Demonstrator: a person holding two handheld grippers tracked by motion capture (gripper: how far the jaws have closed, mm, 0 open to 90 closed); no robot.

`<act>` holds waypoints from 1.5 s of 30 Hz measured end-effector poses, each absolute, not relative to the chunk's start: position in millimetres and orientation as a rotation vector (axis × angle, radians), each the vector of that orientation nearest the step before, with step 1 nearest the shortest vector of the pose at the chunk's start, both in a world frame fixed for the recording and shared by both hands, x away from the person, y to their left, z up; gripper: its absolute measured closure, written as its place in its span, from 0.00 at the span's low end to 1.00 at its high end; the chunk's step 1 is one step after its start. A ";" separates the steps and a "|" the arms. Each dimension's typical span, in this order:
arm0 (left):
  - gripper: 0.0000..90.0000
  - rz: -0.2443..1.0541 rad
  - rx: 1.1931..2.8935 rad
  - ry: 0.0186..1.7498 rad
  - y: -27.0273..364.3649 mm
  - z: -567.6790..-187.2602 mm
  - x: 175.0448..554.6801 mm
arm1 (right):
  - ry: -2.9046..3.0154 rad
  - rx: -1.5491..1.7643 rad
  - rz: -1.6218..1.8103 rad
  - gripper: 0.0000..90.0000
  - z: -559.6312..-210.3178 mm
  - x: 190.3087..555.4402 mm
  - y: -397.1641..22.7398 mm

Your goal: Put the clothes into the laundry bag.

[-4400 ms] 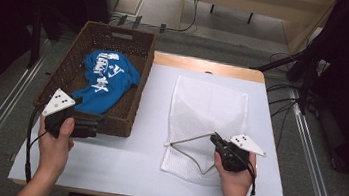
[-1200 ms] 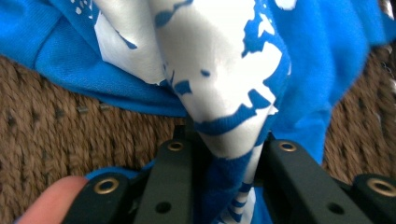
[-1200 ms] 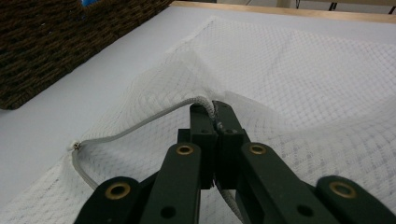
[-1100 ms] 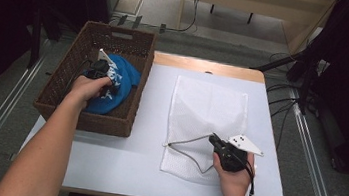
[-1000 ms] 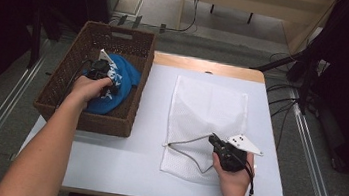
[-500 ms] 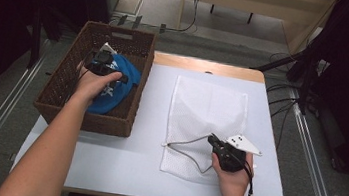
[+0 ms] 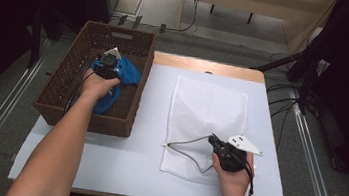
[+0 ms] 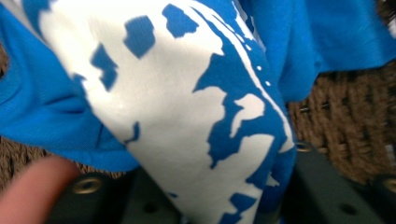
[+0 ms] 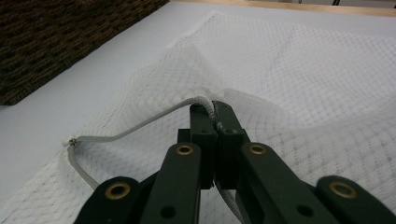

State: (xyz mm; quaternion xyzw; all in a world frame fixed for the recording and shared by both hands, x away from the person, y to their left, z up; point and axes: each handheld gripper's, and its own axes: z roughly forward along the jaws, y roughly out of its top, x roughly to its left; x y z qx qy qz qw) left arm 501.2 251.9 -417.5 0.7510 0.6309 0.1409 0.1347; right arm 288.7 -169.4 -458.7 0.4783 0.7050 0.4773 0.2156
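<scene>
Gripping: left gripper [image 7: 107,68] has just been closing, jaws clamped on blue shirt [image 8: 187,116] inside basket [image 7: 60,109].
Right gripper [image 9: 212,112]: clenched on mesh bag [image 9: 303,70] zipper edge, near table's [image 7: 129,163] front edge.

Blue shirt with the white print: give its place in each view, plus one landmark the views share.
High view: blue shirt lies inside the wicker basket, upper left, under the left hand-held gripper.
Left gripper view: shirt spreads across the picture, print facing the camera, running down between the jaws.
Right gripper view: not in it.
Shared landmark: the basket's brown weave, also at right and top left.
</scene>
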 end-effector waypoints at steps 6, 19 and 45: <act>0.86 0.428 2.030 1.758 257.5 -394.9 494.1 | 1.953 1.328 1.322 0.99 -458.2 288.1 -169.4; 0.86 0.764 1.679 1.409 272.7 -345.2 453.5 | 1.958 1.318 1.317 0.99 -458.2 287.5 -166.9; 0.86 0.902 1.443 1.265 276.7 -298.3 430.0 | 1.967 1.316 1.315 1.00 -461.0 287.9 -164.9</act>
